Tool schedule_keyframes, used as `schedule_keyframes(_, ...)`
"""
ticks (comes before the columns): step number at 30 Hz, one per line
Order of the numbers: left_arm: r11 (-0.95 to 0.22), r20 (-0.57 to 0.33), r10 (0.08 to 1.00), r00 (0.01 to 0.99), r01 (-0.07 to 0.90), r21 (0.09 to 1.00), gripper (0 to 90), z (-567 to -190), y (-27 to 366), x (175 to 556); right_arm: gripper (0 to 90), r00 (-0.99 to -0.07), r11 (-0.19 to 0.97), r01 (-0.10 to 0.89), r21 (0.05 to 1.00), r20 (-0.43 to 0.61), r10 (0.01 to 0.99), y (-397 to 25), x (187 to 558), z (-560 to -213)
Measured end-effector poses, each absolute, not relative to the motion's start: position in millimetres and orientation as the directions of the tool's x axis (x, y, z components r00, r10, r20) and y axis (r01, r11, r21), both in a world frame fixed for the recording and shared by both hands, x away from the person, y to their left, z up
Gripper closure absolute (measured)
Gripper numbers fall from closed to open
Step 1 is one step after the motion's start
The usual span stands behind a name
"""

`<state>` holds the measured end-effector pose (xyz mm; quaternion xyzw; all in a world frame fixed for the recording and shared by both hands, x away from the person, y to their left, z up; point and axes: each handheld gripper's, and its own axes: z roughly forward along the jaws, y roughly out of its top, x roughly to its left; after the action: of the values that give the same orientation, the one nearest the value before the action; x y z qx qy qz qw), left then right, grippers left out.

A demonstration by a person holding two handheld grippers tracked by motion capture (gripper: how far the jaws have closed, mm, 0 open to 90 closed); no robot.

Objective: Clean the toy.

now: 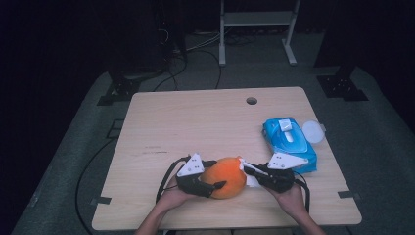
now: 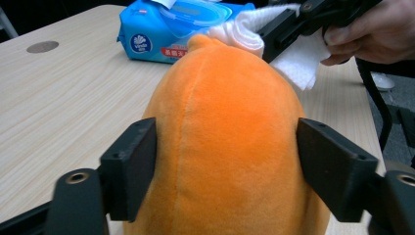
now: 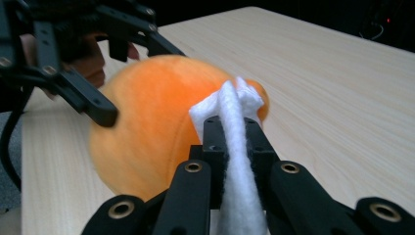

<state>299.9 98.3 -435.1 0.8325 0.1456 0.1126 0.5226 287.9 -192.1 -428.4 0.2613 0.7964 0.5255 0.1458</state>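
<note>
A blue pack of wet wipes (image 1: 288,142) lies on the counter (image 1: 195,127) just beyond the orange plush toy (image 1: 225,177), its flap closed; a round white lid (image 1: 313,131) sits beside the pack. The toy is round, soft and seamed, resting at the counter's near edge. The left gripper (image 2: 225,166) has its fingers clamped on the toy's sides. The right gripper (image 3: 230,142) pinches a folded white wipe (image 3: 234,147) against the toy's far end.
</note>
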Motion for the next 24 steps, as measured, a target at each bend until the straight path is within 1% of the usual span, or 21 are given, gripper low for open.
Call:
schedule_keyframes(4, -0.447, 0.101, 0.325, 0.940, 0.058, 0.893, 30.2, -434, 87, 291, 82.2, -0.845, 0.307, 0.194, 0.932, 0.000, 0.534, -179, 282, -414)
schedule_keyframes(6, -0.465, 0.136, 0.292, 0.947, 0.016, 0.885, 30.8, -433, 80, 285, 82.2, -0.850, 0.304, 0.181, 0.935, -0.007, 0.527, -176, 283, -409)
schedule_keyframes(8, -0.489, 0.179, 0.279, 0.943, -0.021, 0.872, 30.7, -432, 75, 280, 82.2, -0.845, 0.310, 0.180, 0.934, -0.015, 0.535, -178, 285, -409)
schedule_keyframes(10, -0.477, 0.162, 0.283, 0.945, -0.007, 0.879, 29.5, -431, 76, 282, 82.2, -0.834, 0.307, 0.204, 0.929, 0.001, 0.552, -185, 289, -414)
schedule_keyframes(11, -0.457, 0.141, 0.292, 0.946, 0.009, 0.890, 27.2, -431, 78, 284, 82.3, -0.828, 0.303, 0.218, 0.928, 0.012, 0.560, -189, 290, -417)
schedule_keyframes(13, -0.435, 0.099, 0.332, 0.938, 0.059, 0.899, 18.9, -429, 81, 288, 82.3, -0.822, 0.291, 0.236, 0.927, 0.031, 0.568, -195, 291, -420)
schedule_keyframes(14, -0.442, 0.079, 0.368, 0.926, 0.100, 0.891, 11.7, -429, 80, 291, 82.3, -0.822, 0.296, 0.234, 0.926, 0.027, 0.568, -196, 291, -420)
schedule_keyframes(15, -0.445, 0.036, 0.379, 0.925, 0.147, 0.883, 6.7, -429, 81, 295, 82.3, -0.823, 0.300, 0.234, 0.925, 0.024, 0.568, -196, 291, -420)
schedule_keyframes(16, -0.431, -0.010, 0.378, 0.926, 0.185, 0.883, 7.0, -431, 81, 297, 82.3, -0.824, 0.300, 0.234, 0.925, 0.025, 0.566, -196, 291, -420)
schedule_keyframes(17, -0.420, -0.013, 0.382, 0.924, 0.186, 0.889, 9.6, -432, 81, 297, 82.3, -0.824, 0.301, 0.232, 0.925, 0.022, 0.566, -195, 291, -419)
schedule_keyframes(18, -0.433, 0.017, 0.371, 0.929, 0.156, 0.888, 15.4, -432, 79, 294, 82.3, -0.822, 0.303, 0.235, 0.924, 0.022, 0.569, -194, 290, -419)
schedule_keyframes(20, -0.448, 0.051, 0.350, 0.935, 0.120, 0.886, 22.2, -431, 74, 288, 82.3, -0.829, 0.297, 0.225, 0.928, 0.022, 0.559, -190, 288, -415)
schedule_keyframes(22, -0.485, 0.113, 0.321, 0.940, 0.060, 0.873, 23.4, -431, 66, 281, 82.3, -0.848, 0.291, 0.208, 0.934, 0.024, 0.530, -180, 284, -411)
schedule_keyframes(24, -0.510, 0.151, 0.305, 0.940, 0.028, 0.860, 23.7, -430, 62, 276, 82.2, -0.869, 0.310, 0.182, 0.933, 0.005, 0.494, -169, 278, -409)
